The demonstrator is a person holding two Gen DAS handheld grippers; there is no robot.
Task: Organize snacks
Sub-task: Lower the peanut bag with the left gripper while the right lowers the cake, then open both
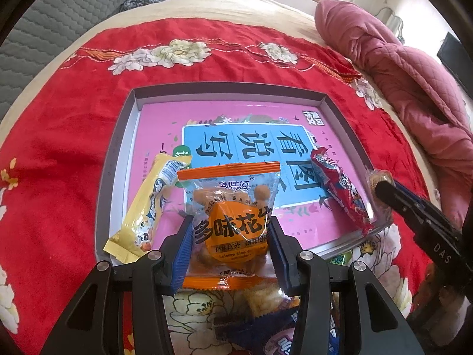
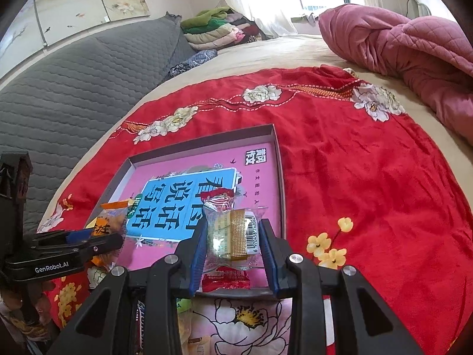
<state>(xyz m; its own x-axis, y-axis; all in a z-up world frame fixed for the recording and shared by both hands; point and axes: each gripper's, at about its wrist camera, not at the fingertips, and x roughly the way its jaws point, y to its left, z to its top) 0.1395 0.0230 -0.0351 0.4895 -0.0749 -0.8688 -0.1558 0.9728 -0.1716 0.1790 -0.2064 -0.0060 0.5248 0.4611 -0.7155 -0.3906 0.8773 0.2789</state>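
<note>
A shallow grey box with a pink and blue printed bottom lies on the red floral blanket; it also shows in the right wrist view. My left gripper is shut on an orange peanut snack bag over the box's near edge. A yellow snack bar lies at the box's left side and a red snack bar at its right. My right gripper is shut on a clear pastry packet with a barcode, above the box's near right corner.
More snack packets lie on a floral cloth just below the grippers. A pink quilt is bunched at the far right. A grey quilted headboard runs along the left, with folded clothes behind.
</note>
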